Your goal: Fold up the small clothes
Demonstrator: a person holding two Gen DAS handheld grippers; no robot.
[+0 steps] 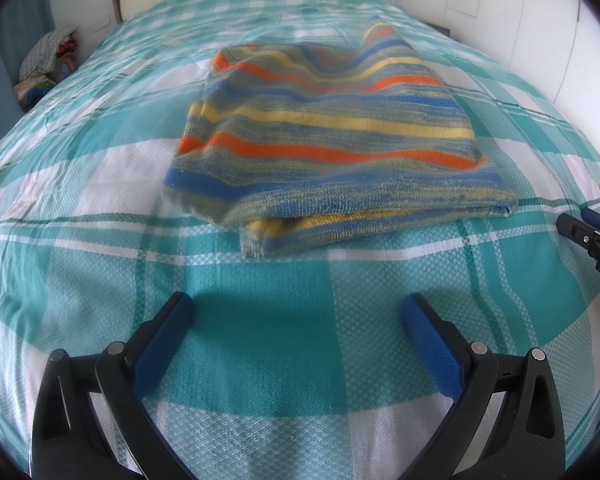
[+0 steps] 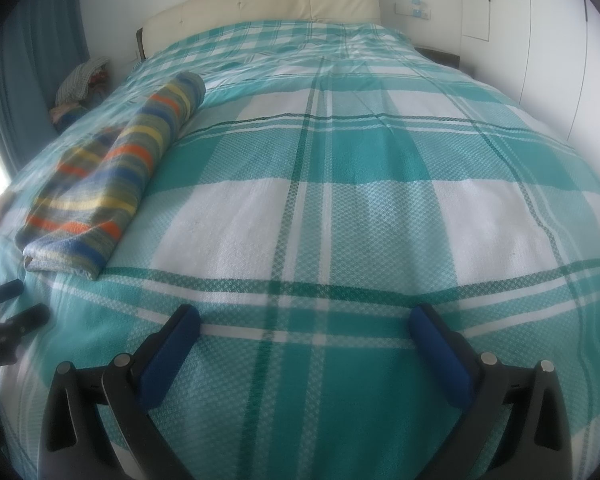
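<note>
On the bedspread [image 1: 100, 184], folded striped garment [image 1: 328, 136] lies.

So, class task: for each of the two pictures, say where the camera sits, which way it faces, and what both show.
Left wrist: sits on the left tongs, open, facing up the bed at the folded striped jumper; right tongs at the edge.
Right wrist: sits on the right tongs, open, facing the headboard; jumper left.
Shared: jumper, checked bedcover, headboard.
</note>
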